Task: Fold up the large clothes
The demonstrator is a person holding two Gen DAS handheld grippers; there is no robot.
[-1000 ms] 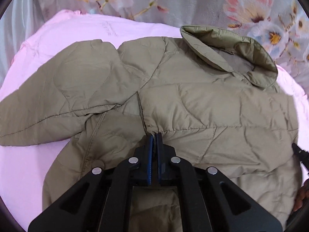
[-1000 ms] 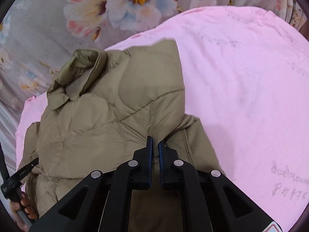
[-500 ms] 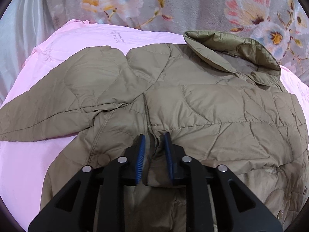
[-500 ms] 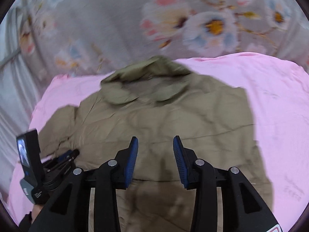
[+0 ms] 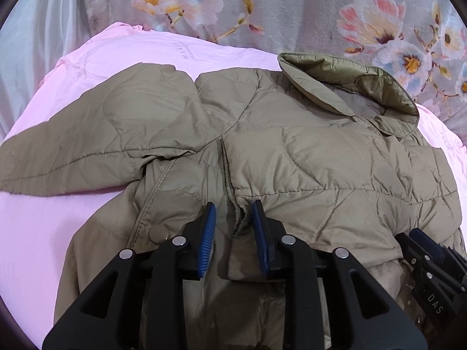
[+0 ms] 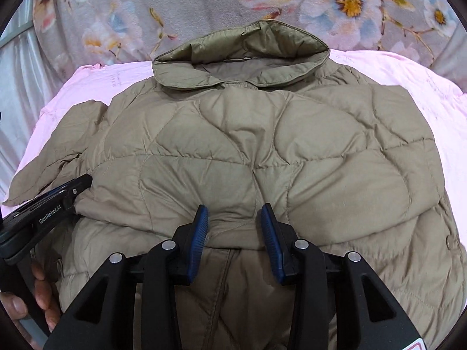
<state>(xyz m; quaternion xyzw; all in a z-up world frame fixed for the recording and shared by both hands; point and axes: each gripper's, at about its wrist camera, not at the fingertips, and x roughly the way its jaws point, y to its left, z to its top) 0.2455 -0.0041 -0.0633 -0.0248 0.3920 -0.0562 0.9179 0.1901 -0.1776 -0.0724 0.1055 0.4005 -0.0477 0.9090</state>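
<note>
Your quilted khaki jacket (image 6: 262, 151) lies spread on the pink sheet (image 5: 35, 233), collar (image 6: 242, 55) toward the floral fabric (image 6: 146, 5) at the far end. One side has been brought over the body, so a thick folded layer sits on top with its lower edge running right at your tools. That edge looks like the reason both hands are parked where they are.

Your left gripper (image 5: 233, 233) has just been opening. Its blue pads stand a narrow way apart, with a raised ridge of the jacket's seam between them, and the pads do not appear to press on it, so I judge it let go. The left sleeve (image 5: 73, 151) still stretches out over the sheet, unfolded.

Your right gripper (image 6: 235, 233) has also been parting its jaws and sits moderately open over the folded edge, with padded cloth bulging up between the pads but not pinched. From its camera, the left tool shows at the lower left, held by your hand (image 6: 41, 297).

No container is in view; nothing here holds anything but the sheet under the jacket.

The outstretched sleeve looks like the next piece to bring in.
</note>
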